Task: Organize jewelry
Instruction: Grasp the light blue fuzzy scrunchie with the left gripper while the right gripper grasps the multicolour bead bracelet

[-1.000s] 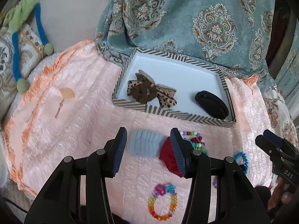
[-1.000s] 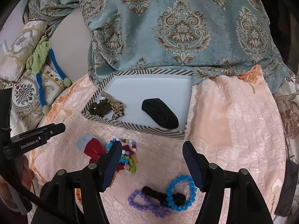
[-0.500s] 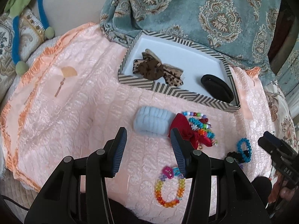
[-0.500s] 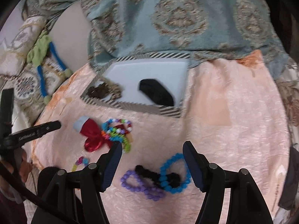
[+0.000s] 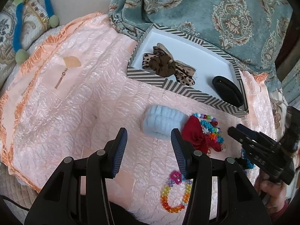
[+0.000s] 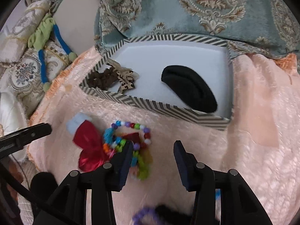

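Observation:
My left gripper [image 5: 149, 147] is open over the peach blanket, nothing between its fingers. A light blue scrunchie [image 5: 161, 123] lies just past its tips, beside a red bow [image 5: 196, 136] and a heap of coloured bead bracelets [image 5: 211, 129]. A rainbow bracelet [image 5: 174, 196] lies under the right finger. My right gripper [image 6: 151, 155] is low over the blanket with its jaws closing; only bare blanket lies between them, and its left finger sits beside the bead bracelets [image 6: 129, 136] and red bow [image 6: 90, 150]. Purple beads [image 6: 144, 213] show blurred at the bottom edge.
A striped tray [image 5: 187, 91] behind the pile holds a leopard bow scrunchie [image 5: 165, 65] and a black scrunchie [image 5: 226, 91]. A teal patterned cloth [image 5: 225, 9] rises behind it. Cushions and a green and blue cord [image 6: 43, 37] lie at the left. A hand [image 5: 271, 196] holds the right gripper.
The right gripper has dropped and moved forward from the purple and blue bracelets to the bead heap, and its jaws have narrowed. The left gripper has drawn back from the blue scrunchie.

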Demonstrator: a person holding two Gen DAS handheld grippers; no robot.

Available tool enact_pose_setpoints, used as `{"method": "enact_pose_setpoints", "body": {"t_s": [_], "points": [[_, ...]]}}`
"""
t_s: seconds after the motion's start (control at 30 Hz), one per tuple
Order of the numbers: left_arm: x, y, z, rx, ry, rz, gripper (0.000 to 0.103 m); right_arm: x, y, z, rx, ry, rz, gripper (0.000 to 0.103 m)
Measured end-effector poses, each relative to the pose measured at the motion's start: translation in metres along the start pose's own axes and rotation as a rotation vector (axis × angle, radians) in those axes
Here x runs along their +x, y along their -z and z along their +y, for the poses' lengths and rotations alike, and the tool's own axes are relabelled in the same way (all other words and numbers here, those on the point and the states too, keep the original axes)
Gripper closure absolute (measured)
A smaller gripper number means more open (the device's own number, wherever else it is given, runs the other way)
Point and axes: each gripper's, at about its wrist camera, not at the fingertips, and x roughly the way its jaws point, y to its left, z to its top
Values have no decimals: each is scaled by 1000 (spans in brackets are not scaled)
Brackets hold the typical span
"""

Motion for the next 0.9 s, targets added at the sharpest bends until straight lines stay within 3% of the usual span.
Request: {"method": "enact_pose_setpoints", "body": {"t_s": [0.33, 0.4, 0.47, 0.67, 0.8, 0.9], "points": [[16, -8, 6, -60, 20, 33, 55, 38, -6, 9, -61, 41, 26, 75], [19, -9, 6, -64, 24, 41, 55, 39, -5, 12, -98, 75, 23, 88], [20, -9, 4, -68, 31, 46, 55, 39, -4, 11, -121, 107, 25, 94], [19, -11, 4, -77, 38, 44, 55, 14, 0, -11, -84, 112, -13, 94], [28, -14, 7, -112, 48, 56, 47, -3, 7, -33, -50, 135, -14, 94], [36, -17, 8, -141, 55, 65, 47, -8, 11, -46, -14, 137, -6, 94]]}}
